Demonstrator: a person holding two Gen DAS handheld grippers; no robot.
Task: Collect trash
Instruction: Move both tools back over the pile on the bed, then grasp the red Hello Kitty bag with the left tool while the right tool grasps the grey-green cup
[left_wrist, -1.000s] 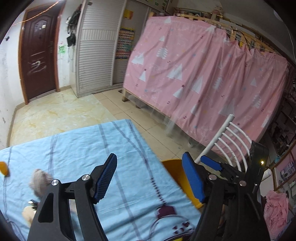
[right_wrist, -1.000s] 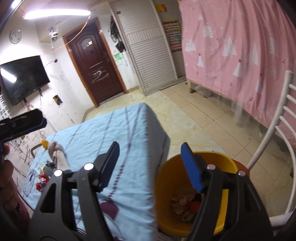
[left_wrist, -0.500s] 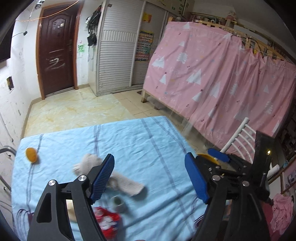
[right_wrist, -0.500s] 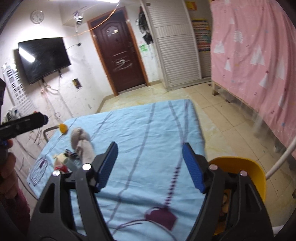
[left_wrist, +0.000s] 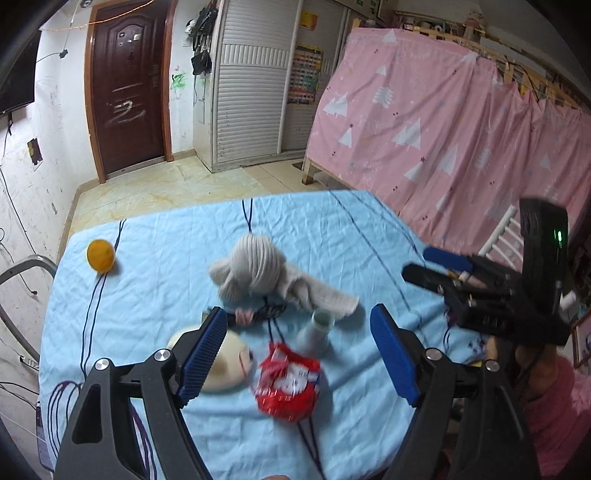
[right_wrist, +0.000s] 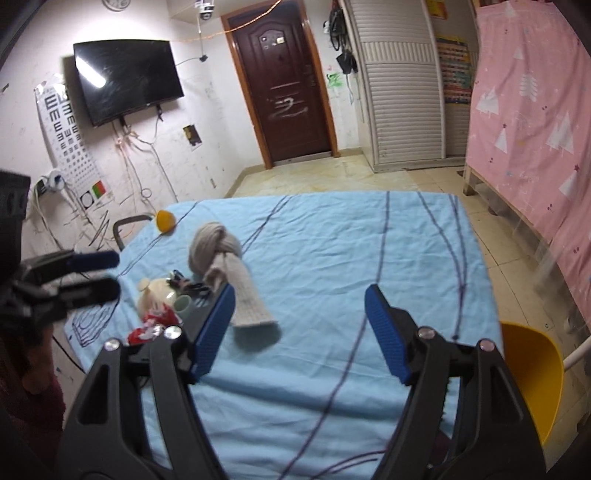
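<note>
Both grippers hover over the table under a pale blue striped cloth, its far edge and right-hand corner in plain sight with bare tiled floor beyond, running to the dark brown door. The right half of the cloth lies bare, so there is plenty of room there.

The left gripper, blue-padded, has its jaws spread wide, having just opened a little further, and nothing sits between them; below its gap lies the crumpled red and white snack wrapper, and just beyond that the small white cup-like pot. The wrapper's print is too blurred to read. The right gripper also stands wide open and empty over bare cloth.

The clutter bunches on the left side: a knotted grey knitted scarf, a cream doll head partly hidden behind the left gripper's finger, a dark hair clip hard to make out, and a lone orange fruit near the far left edge.

The yellow plastic bin stands off the table's right edge, cut off by the frame, its inside not visible.

On the wall hang a black television and an eye chart with rows of E shapes.
</note>
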